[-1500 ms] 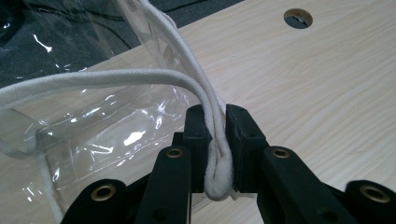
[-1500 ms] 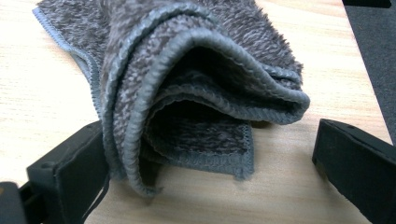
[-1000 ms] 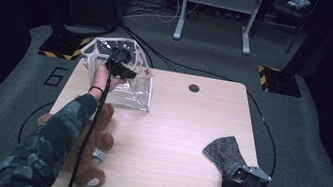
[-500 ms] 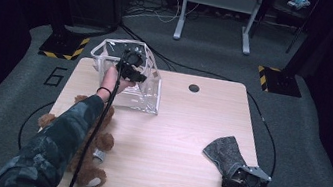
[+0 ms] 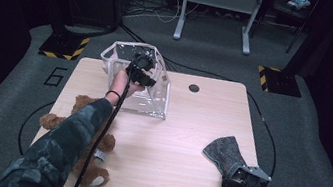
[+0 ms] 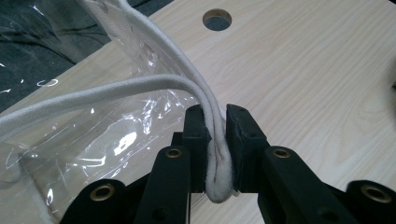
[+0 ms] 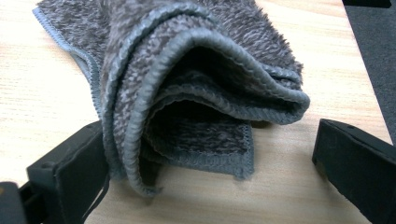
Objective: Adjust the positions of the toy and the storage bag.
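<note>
A clear plastic bag [image 5: 146,98] with white corded trim stands on the far left of the table, its mouth held up. My left gripper [image 5: 143,72] is at the bag's top rim. In the left gripper view my left gripper [image 6: 215,140] is shut on the white trim [image 6: 205,98], which is pinched flat between the pads. A folded grey towel [image 5: 223,155] lies near the front right corner. My right gripper [image 5: 244,181] sits at its near end. In the right gripper view my right gripper [image 7: 210,154] is open around the towel [image 7: 187,70]; the left jaw touches the fold and the right jaw stands apart.
A brown teddy bear [image 5: 51,121] lies at the front left, partly under the person's sleeve. The wooden table [image 5: 183,136] has a round cable hole [image 5: 193,87] at the back. Stand legs and cables are on the floor beyond.
My left gripper has moved to the right with the bag's trim in it, and the bag has been pulled up from slumped to standing. The right gripper has stayed in place.
</note>
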`<state>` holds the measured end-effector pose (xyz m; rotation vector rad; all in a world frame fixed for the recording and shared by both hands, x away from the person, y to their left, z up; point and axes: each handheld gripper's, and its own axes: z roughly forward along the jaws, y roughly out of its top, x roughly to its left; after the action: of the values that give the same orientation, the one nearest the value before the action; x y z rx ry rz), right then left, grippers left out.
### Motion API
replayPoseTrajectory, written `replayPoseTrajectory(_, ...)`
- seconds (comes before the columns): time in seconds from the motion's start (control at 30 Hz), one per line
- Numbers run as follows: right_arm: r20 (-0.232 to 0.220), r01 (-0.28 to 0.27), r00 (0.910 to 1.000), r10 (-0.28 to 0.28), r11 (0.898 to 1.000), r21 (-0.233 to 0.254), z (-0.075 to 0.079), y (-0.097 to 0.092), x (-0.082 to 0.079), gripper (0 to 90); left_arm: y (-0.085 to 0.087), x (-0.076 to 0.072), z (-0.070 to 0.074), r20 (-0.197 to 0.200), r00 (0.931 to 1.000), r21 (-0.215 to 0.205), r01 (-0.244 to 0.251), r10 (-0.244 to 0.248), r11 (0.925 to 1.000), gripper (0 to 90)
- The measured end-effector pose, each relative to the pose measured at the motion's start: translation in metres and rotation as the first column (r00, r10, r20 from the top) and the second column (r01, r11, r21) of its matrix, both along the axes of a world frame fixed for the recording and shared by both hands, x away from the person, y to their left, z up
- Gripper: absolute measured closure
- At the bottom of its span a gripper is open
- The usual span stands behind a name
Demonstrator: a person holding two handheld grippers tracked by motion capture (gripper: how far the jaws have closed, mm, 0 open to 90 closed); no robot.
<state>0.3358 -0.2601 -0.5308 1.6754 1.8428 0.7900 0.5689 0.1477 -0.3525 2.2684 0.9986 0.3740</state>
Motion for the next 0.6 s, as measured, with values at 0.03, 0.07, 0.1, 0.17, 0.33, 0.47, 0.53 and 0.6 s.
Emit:
replayPoseTrajectory(0.03,0.000,0.000,1.0000,0.000,1.000,0.000,0.000,0.000,0.000,0.1,-0.002,-0.001,0.000,-0.003,1.0000,0.004,0.004,-0.004,1.0000,78.0)
replayPoseTrajectory(0.07,0.000,0.000,1.0000,0.000,1.000,0.000,0.000,0.000,0.000,0.1,-0.004,-0.002,0.001,-0.005,0.9999,0.001,0.009,-0.009,1.0000,78.0)
replayPoseTrajectory(0.1,0.000,-0.001,1.0000,0.001,1.000,0.000,0.000,0.000,0.000,0.1,-0.006,-0.003,0.000,-0.010,0.9998,-0.003,0.014,-0.015,0.9999,77.9)
replayPoseTrajectory(0.17,0.000,0.000,1.0000,0.000,1.000,0.000,0.000,0.000,0.000,0.1,-0.009,-0.005,0.001,-0.018,0.9997,-0.008,0.016,-0.016,0.9998,77.9)
replayPoseTrajectory(0.33,0.000,-0.001,1.0000,0.001,1.000,0.000,0.000,0.000,0.000,0.1,-0.018,-0.008,0.001,-0.028,0.9994,-0.017,0.022,-0.023,0.9996,77.5)
replayPoseTrajectory(0.47,0.000,-0.002,1.0000,0.002,1.000,-0.001,0.000,0.000,0.000,0.1,-0.028,-0.012,0.001,-0.026,0.9993,-0.017,0.025,-0.025,0.9995,77.1)
replayPoseTrajectory(0.53,-0.001,-0.002,1.0000,0.002,1.000,-0.002,0.000,0.000,0.000,0.1,-0.034,-0.015,0.001,-0.020,0.9994,-0.016,0.027,-0.027,0.9995,76.9)
replayPoseTrajectory(0.6,0.000,-0.001,1.0000,0.001,1.000,-0.002,0.000,0.000,0.000,0.1,-0.039,-0.016,0.000,-0.027,0.9992,-0.030,0.030,-0.030,0.9991,76.6)
